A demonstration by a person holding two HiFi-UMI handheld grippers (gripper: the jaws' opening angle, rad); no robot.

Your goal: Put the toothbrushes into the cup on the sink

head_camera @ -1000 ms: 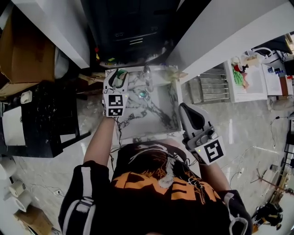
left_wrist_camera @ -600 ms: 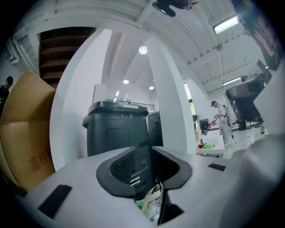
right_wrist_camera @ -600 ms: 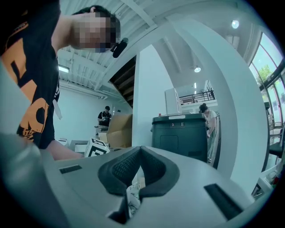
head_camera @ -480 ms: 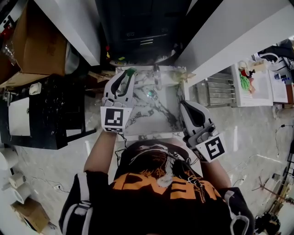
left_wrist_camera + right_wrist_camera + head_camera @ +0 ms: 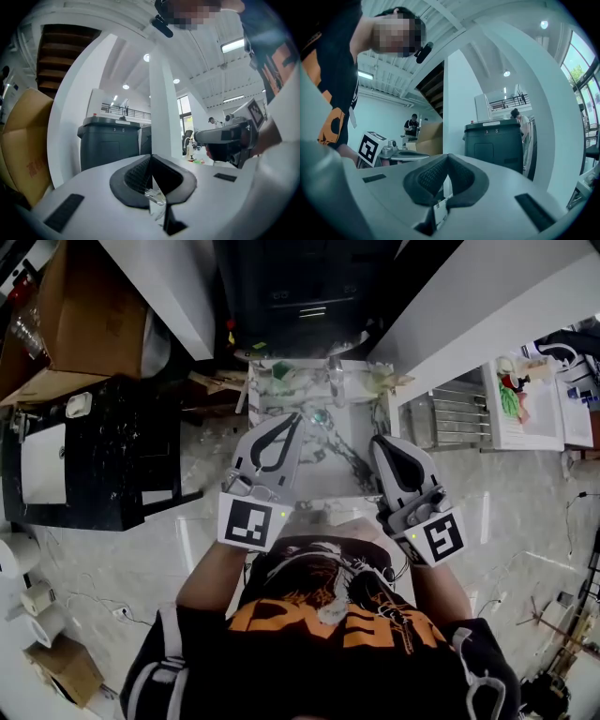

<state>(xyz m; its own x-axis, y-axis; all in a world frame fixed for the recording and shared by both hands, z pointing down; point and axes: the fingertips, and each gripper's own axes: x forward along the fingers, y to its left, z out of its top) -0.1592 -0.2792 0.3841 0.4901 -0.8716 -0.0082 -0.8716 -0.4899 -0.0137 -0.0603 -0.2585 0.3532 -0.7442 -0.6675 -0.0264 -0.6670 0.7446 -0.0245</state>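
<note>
The cup (image 5: 282, 379) stood at the back left corner of the sink's surface (image 5: 311, 366), just left of the single faucet (image 5: 334, 381). It was small and far off in the head view. Something green showed at it, but the toothbrushes could not be told apart or counted. Neither gripper view showed the cup or the marble sink (image 5: 349, 432) at all. Both looked over them into the room, at a dark bin (image 5: 111, 140) and white walls.

There were one cup, one faucet, one drain (image 5: 319, 415) and two tongs.

The left tongs (image 5: 296, 417) were held level above the basin's left half, pointing towards the back ledge and well short of the cup. Their jaws had just been closing and met tip to tip, with nothing between them (image 5: 150, 158). The right tongs (image 5: 379, 441) hung level beside them over the basin's right edge, a little nearer the person. They were also closed on nothing (image 5: 447, 156).

The hands themselves were mostly hidden under the tongs' bodies, and only the bare forearms reached back to the black and orange shirt (image 5: 347, 624). Off to the left lay a cardboard box (image 5: 89, 320) and a black cabinet (image 5: 103, 456).
</note>
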